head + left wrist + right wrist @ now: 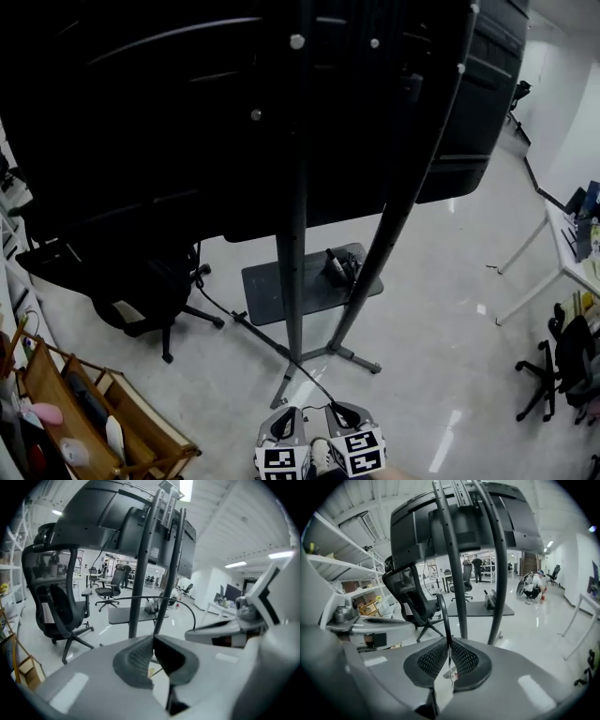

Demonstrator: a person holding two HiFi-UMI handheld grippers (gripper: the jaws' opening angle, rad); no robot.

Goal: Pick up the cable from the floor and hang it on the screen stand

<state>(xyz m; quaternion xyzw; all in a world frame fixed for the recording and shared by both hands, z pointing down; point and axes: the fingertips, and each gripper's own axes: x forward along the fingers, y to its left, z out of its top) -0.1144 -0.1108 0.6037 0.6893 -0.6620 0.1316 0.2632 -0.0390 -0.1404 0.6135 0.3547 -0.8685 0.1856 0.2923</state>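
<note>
1. Cable (444, 620) is rising straight out of our right gripper (449, 641), whose jaws are pinching fully together on it.
2. We are holding our left gripper (153, 639) just beside the right one, its jaws pressing together on a thin strand of the same cable.
3. Ahead of both grippers, the cable is trailing toward the foot of the screen stand (296, 234), which is standing directly in front of them.

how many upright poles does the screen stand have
2: the left pole stands straight at the middle of the head view; the right pole leans beside it. The screen may hide more.
</note>
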